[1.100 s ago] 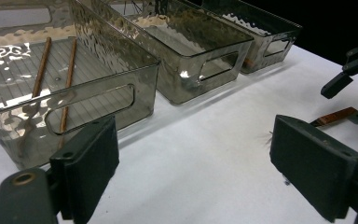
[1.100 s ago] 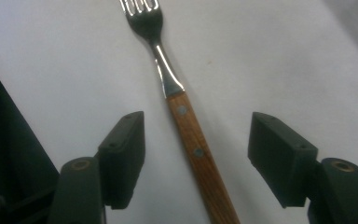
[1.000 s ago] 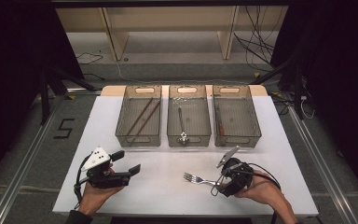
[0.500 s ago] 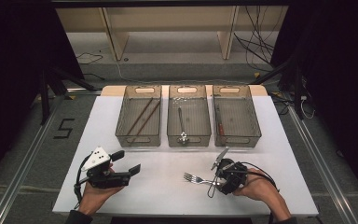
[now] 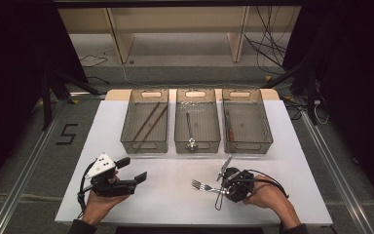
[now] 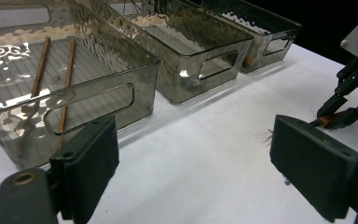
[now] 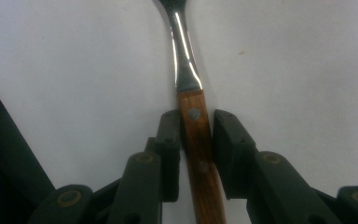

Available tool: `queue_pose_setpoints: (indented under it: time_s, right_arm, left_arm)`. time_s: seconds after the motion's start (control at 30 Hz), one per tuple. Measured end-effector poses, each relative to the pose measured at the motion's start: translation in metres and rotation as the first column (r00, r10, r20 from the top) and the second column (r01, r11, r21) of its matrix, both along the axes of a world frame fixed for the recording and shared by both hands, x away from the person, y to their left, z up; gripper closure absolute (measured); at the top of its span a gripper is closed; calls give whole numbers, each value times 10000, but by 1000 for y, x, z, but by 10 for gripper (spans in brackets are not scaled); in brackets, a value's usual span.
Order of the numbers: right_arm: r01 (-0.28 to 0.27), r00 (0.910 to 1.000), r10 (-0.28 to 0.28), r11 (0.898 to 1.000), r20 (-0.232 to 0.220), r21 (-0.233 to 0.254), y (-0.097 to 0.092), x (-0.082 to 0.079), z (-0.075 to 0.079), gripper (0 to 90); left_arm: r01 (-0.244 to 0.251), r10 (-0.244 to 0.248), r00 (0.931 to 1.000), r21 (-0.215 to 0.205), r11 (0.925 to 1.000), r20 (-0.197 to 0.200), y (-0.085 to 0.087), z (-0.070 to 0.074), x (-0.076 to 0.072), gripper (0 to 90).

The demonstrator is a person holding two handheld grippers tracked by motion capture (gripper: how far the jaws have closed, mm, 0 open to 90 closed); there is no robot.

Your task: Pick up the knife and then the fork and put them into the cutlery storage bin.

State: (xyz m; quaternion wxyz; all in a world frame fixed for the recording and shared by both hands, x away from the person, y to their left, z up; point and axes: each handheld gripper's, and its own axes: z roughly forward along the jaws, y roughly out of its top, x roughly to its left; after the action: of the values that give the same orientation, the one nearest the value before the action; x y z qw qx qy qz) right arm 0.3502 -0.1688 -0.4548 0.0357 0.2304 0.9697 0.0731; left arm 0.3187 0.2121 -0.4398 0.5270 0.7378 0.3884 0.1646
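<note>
A fork point(image 5: 202, 185) with a wooden handle lies on the white table point(image 5: 175, 204) near the front right, tines pointing left. My right gripper point(image 5: 221, 187) is low over its handle. In the right gripper view the handle point(image 7: 196, 121) runs between the two pads of that gripper point(image 7: 196, 126). The jaws have just been closing. The left pad sits against the wood, and a thin dark sliver remains at the right pad. My left gripper point(image 5: 132, 169) hovers at the front left, open with nothing between its fingers point(image 6: 193, 158). It faces the bins.
Three clear grey bins stand in a row at the back. The left bin point(image 5: 144, 146) holds two chopsticks point(image 5: 148, 119), the middle bin point(image 5: 197, 146) a metal utensil point(image 5: 190, 131), and the right bin point(image 5: 248, 146) a wooden-handled piece point(image 5: 230, 130). The table's front edge is close to both hands.
My right hand has shifted slightly left and lowered onto the fork's handle, and its jaws have narrowed around it. The left gripper has stayed put.
</note>
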Motion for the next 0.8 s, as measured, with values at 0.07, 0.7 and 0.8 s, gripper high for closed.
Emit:
queue_pose_setpoints:
  time_s: [0.07, 0.7, 0.8]
  right_arm:
    - [-143, 9999, 143, 9999, 9, -72, 1, 0, 0, 748]
    - [103, 9976, -171, 9949, 671, 1000, -9, 2, 25, 776]
    - [550, 9942, -690, 9853, 826, 1620, -16, 8, 37, 776]
  left_arm:
    - [-5, 5, 10000, -1, 10000, 1, 0, 0, 0, 149]
    - [-27, 27, 10000, -21, 10000, 23, 0, 0, 1, 149]
    - [-22, 22, 10000, -6, 10000, 16, 0, 0, 1, 149]
